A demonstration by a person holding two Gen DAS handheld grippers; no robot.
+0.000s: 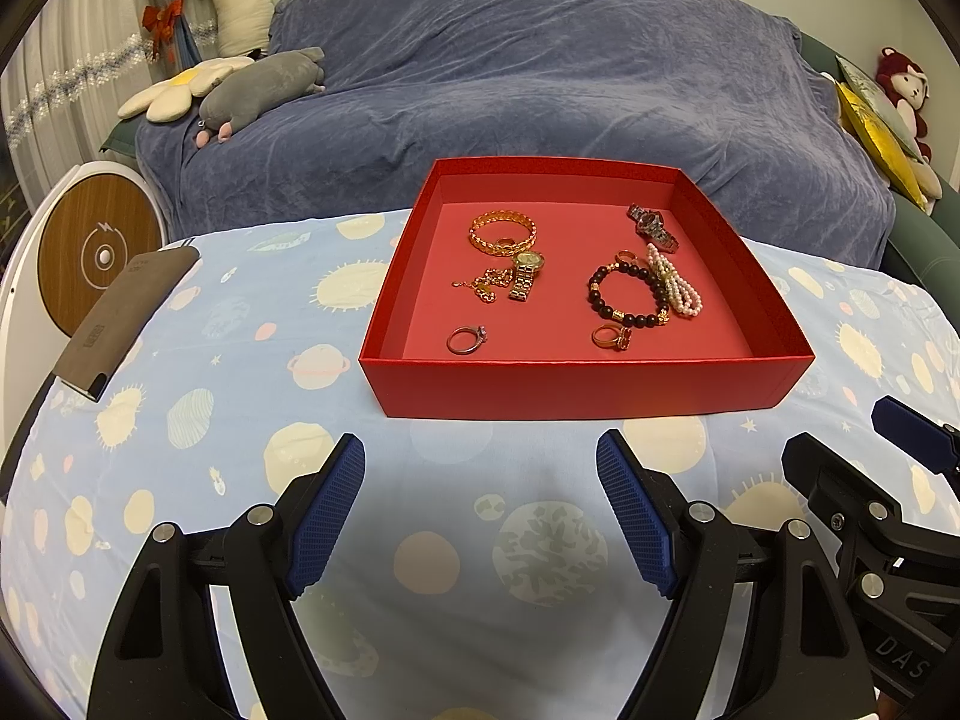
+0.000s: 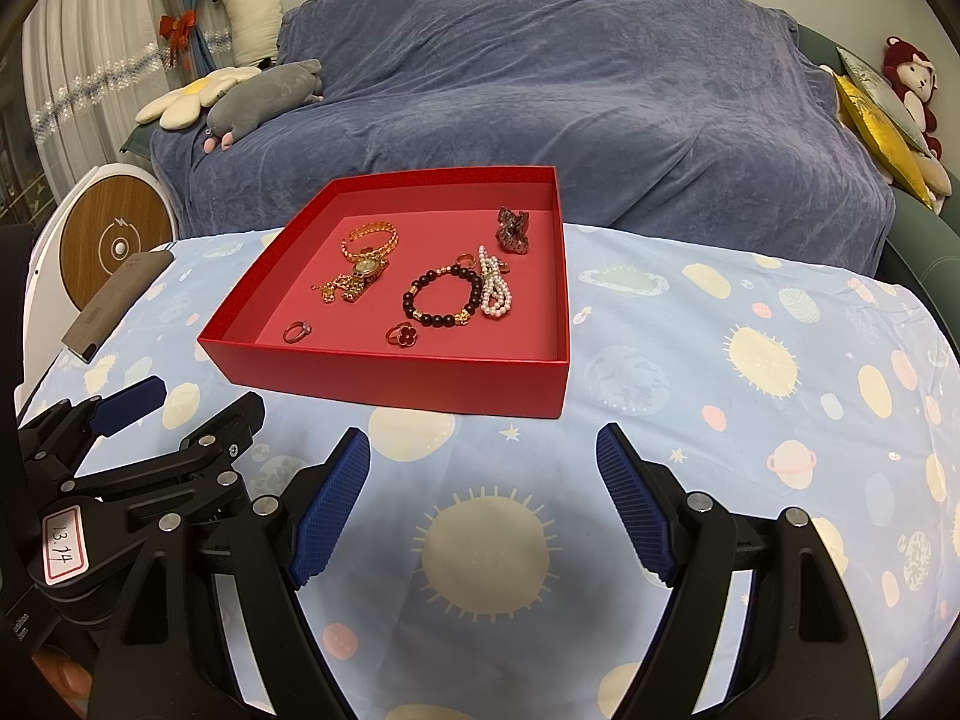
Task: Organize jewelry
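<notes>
Nearest the lens, the left gripper (image 1: 480,507) and right gripper (image 2: 483,504) hung with blue pads spread apart, grasping nothing, above a pale blue planet-print cloth (image 1: 240,360). At twelve o'clock sat a shallow red cardboard box (image 1: 576,384) holding the jewelry: a dark beaded bracelet (image 1: 624,294), a gold chain-link bangle (image 1: 501,231) at eleven, a gold watch (image 1: 527,276), a silver ring (image 1: 465,339).

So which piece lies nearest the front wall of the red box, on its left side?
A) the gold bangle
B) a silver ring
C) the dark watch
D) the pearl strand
B: the silver ring sits alone by the front-left wall of the red box.
</notes>
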